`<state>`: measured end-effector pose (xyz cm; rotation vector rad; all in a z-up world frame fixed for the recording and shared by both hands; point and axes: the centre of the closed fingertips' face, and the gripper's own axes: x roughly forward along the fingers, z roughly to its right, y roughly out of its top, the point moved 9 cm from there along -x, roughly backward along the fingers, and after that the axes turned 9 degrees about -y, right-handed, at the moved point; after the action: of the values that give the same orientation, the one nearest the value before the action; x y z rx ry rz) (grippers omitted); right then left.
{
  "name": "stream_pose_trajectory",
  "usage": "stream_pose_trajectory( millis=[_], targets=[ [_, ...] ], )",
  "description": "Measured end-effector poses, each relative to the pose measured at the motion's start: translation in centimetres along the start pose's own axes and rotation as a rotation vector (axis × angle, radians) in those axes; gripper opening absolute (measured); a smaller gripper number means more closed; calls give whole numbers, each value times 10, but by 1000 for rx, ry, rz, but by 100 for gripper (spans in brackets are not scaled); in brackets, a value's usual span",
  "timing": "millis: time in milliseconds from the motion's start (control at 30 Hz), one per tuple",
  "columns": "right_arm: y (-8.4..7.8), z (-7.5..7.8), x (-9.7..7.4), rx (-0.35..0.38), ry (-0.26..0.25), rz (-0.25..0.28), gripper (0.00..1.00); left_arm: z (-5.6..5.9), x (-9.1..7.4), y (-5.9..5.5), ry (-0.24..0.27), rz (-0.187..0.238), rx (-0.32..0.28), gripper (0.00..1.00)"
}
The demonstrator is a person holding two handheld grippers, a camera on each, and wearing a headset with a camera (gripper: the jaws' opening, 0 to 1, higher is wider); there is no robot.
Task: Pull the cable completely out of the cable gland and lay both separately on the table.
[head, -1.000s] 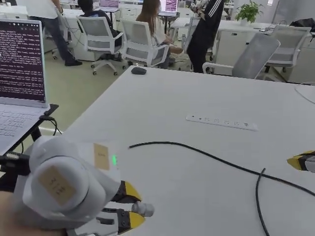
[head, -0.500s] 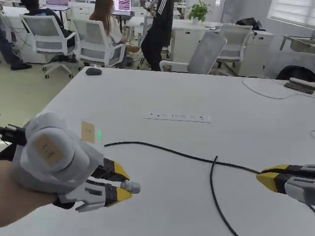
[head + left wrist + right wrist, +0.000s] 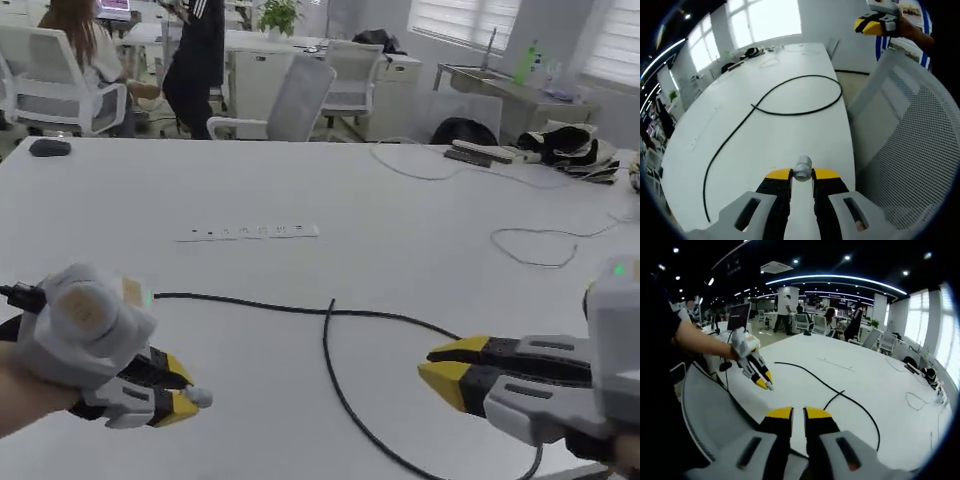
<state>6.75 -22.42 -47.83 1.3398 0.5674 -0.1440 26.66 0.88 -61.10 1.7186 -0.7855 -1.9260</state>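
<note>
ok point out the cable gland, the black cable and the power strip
cable gland (image 3: 802, 168), left gripper view, its round grey end
black cable (image 3: 325, 345), head view, the curved stretch of its loop
power strip (image 3: 250, 232), head view, its middle

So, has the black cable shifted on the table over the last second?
No. The cable still crosses itself just on the near side of the right end of the power strip, as before. The camera swung, not the cable.
</note>
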Motion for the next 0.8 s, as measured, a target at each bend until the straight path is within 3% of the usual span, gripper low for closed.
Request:
stream_pose_trajectory(
  millis=[67,100,300,367,533,633,800],
  targets=[
    [1,-4,-5,1,-7,6,7,-8,14,-7,-8,1,-7,16],
    [1,-5,-7,-1,-12,6,7,-6,19,-9,-21,-10,-33,16],
    [0,-8,-15,7,-29,3,7,-10,44,-22,-44,-29,-61,16],
    [-1,-8,-15,9,-33,-3,7,-10,47,-24,-52,-23,-76,16],
    [0,-8,-14,14,-35,-12,7,-9,55,-29,-72,-75,-57,17],
    [1,-8,-13,14,-32,-13,7,-8,56,-31,-59,-93,-43,17],
    [-1,-10,-14,12,-26,-24,7,-4,60,-36,-72,-107,-77,17]
  ],
)
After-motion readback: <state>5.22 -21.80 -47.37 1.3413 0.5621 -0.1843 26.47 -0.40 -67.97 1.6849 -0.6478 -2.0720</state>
